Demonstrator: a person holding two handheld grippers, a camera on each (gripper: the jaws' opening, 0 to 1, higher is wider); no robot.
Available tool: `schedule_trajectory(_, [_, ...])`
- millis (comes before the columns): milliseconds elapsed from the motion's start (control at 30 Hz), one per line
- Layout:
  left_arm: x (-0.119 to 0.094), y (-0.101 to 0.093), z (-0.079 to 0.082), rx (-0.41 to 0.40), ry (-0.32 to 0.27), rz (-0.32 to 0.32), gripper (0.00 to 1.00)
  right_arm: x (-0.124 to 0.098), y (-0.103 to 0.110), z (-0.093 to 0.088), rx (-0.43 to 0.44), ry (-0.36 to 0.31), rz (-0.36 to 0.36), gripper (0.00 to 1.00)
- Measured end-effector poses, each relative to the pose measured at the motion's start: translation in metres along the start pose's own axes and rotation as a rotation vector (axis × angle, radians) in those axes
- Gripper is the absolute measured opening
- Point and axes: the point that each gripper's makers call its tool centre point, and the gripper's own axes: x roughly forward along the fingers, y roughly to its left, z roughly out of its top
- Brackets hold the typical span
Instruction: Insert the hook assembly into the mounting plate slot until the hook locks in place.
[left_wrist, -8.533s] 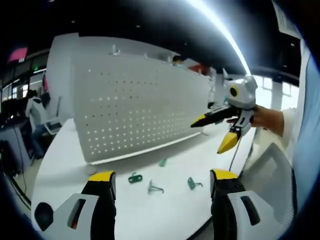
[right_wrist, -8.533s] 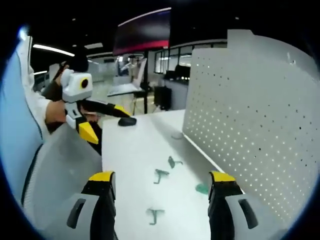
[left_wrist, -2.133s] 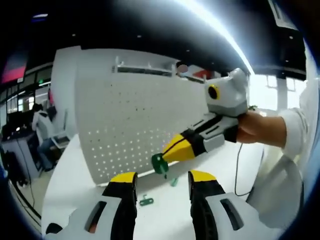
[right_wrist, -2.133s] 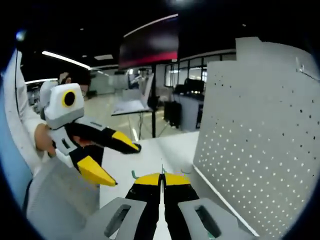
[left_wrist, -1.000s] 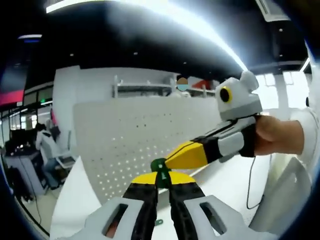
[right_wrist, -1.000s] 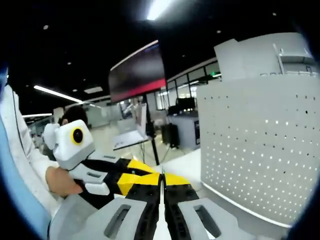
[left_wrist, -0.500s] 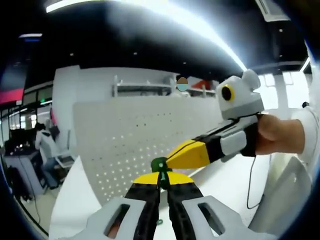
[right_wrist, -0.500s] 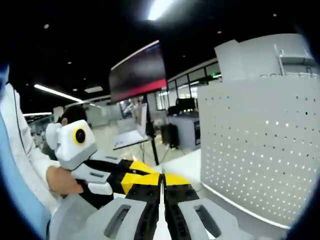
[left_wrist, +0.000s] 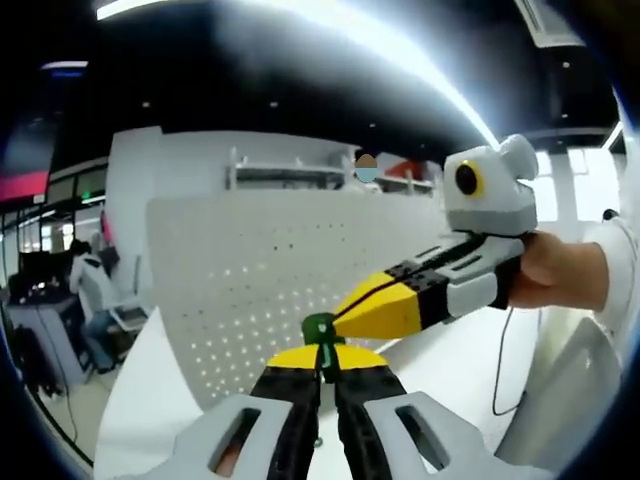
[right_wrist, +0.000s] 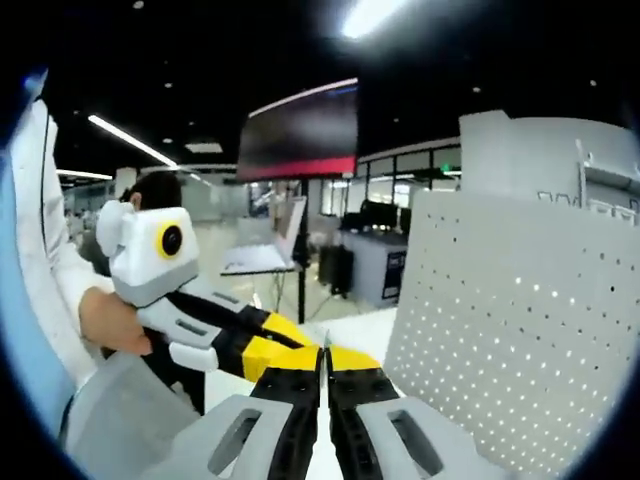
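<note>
Your left gripper (left_wrist: 320, 352) has its jaws clenched on the green hook (left_wrist: 319, 331), which stands upright between the yellow tips, its long axis running up along the jaws and its rounded head topmost. Your right gripper (left_wrist: 345, 308) comes in from the right, its yellow tips pressed together and touching that same hook, so both hold it in the air in front of the white perforated mounting plate (left_wrist: 250, 270), which stands upright on the white tabletop (left_wrist: 140, 420). In the right gripper view the hook itself is too thin to make out.
</note>
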Motion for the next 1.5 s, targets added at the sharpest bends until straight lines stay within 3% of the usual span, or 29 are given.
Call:
schedule_trajectory(400, [0.000,0.003,0.001,-0.016,-0.010,0.014,0.04,0.001,-0.002,0.003,-0.007,0.006,-0.009,0.00])
schedule_trajectory(967, [0.003,0.017,0.008,-0.001,-0.021,0.049,0.03,-0.016,-0.015,0.008,-0.004,-0.003,-0.065,0.11])
schedule_trajectory(1100, [0.005,0.025,0.014,0.008,-0.034,0.067,0.03,-0.021,-0.019,0.005,0.008,0.005,-0.088,0.20])
schedule_trajectory(1267, [0.009,0.037,0.023,0.019,-0.053,0.097,0.03,-0.030,-0.021,0.006,0.001,0.008,-0.107,0.22])
schedule_trajectory(1500, [0.017,0.047,0.031,0.035,-0.065,0.117,0.03,-0.042,-0.034,0.003,0.029,0.012,-0.172,0.41])
